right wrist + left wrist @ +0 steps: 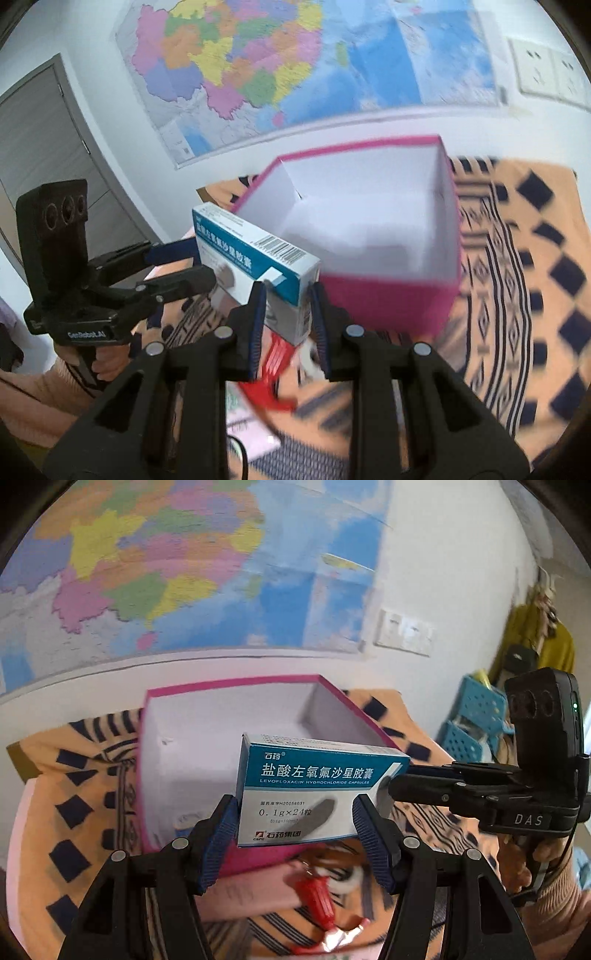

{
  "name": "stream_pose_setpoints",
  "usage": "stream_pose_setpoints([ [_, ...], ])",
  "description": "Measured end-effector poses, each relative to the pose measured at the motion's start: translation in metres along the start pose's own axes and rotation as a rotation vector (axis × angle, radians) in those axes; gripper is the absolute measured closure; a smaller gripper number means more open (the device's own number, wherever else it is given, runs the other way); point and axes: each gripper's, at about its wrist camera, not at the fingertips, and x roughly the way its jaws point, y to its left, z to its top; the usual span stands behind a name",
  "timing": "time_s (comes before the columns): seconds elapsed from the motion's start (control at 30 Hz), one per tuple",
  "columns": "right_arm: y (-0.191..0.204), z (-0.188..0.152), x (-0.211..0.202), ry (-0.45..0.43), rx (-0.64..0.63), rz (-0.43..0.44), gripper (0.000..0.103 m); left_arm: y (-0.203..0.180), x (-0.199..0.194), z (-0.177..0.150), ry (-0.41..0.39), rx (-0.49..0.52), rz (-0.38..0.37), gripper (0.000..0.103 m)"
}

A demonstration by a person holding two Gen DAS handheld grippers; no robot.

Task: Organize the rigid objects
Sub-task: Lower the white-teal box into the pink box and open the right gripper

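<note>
A blue-and-white medicine box (pixel 314 786) hangs in the air in front of an open pink box (pixel 236 686) with white inner walls. My left gripper (pixel 295 805) is shut on the medicine box across its width, pads on both short sides. From the right, my right gripper (pixel 397 781) clamps the box's right end. In the right wrist view, my right gripper (pixel 288 295) is shut on the end flap of the medicine box (pixel 251 254), my left gripper (pixel 201 262) holds it from the left, and the pink box (pixel 388 299) stands just behind.
An orange cloth with dark diamonds (pixel 524 266) covers the surface under the pink box. A red item (pixel 317 893) and a white card (pixel 251 432) lie below the grippers. Blue baskets (pixel 476 716) stand at the right. A map (pixel 166 561) hangs on the wall behind.
</note>
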Motion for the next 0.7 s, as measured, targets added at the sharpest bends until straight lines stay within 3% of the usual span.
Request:
stream_pose_setpoints([
  [0.4,-0.005,0.04,0.065,0.057,0.001,0.005,0.075,0.051,0.028,0.004,0.049,-0.125,0.041,0.038],
  [0.7,-0.013,0.042,0.108,0.156,0.028,0.004,0.074,0.068,0.037,-0.005,0.086,-0.171,0.084,0.038],
])
